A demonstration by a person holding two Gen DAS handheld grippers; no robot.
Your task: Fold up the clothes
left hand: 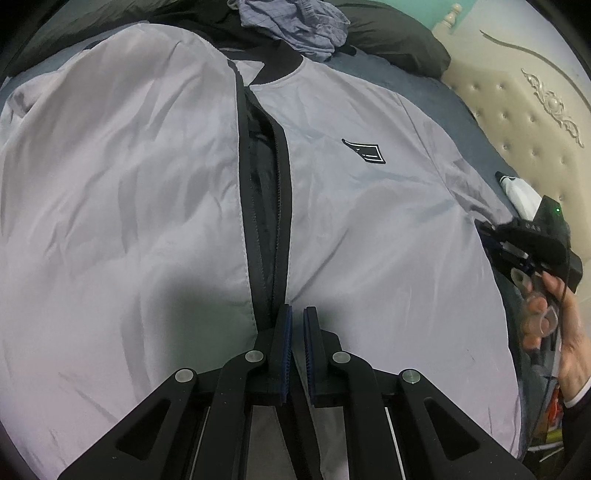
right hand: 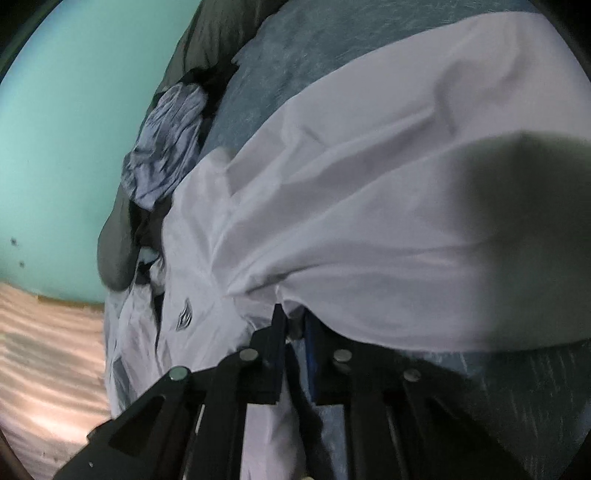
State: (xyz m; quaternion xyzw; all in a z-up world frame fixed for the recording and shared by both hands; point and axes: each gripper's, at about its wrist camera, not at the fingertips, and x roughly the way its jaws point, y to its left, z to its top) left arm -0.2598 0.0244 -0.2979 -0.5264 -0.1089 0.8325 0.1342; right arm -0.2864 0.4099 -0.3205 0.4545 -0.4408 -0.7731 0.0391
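**Jacket flat, right side pinched**

Across the bed (left hand: 436,96) the grey jacket (left hand: 369,206) lies flat, zipper running bottom centre to top centre of the left view. Left gripper (left hand: 297,317) sits at the hem beside the zipper, fingers nearly together — whether it pinches cloth, can't tell. Right gripper (right hand: 293,325) is nearer the sleeve side — fingers pinching a raised fold of jacket fabric.

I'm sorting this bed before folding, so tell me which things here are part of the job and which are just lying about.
Part of the job:
- grey jacket, spread open on the bed
- left claw, shut at the jacket's hem
- right claw, at the jacket's sleeve

Lying about:
- crumpled blue shirt
- dark pillow
- padded headboard
- blue bedsheet
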